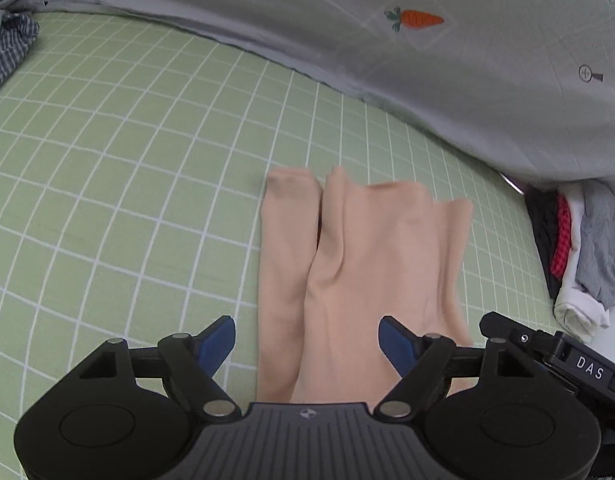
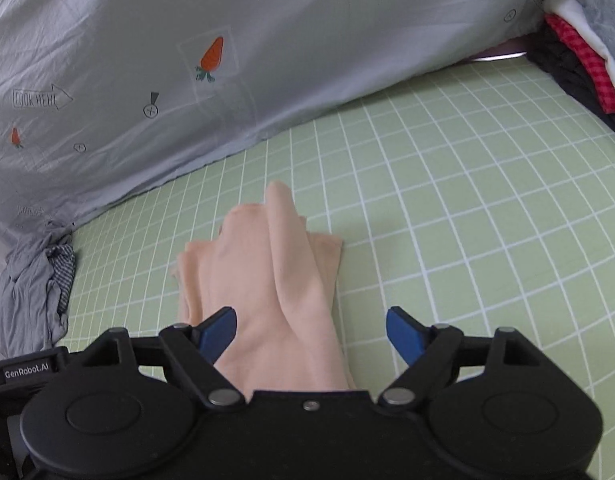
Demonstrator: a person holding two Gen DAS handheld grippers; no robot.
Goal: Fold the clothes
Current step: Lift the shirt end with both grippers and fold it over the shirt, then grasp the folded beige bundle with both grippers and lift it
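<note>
ok, peach garment lies flat on the green checked sheet, long axis running straight away from both grippers, far end with the hemmed openings pointing toward the grey carrot-print cover. left gripper jaws spread wide, cloth under the gap, pads not pressing it. right gripper also wide, garment passing under its left finger, nothing gripped. clothes pile with red, black, white and grey pieces sits off to the right of the left gripper; grey and checked bundle far left of the right gripper. nothing lies over the garment. fabric is thin, smooth, with long lengthwise creases and a split between two strips.
</note>
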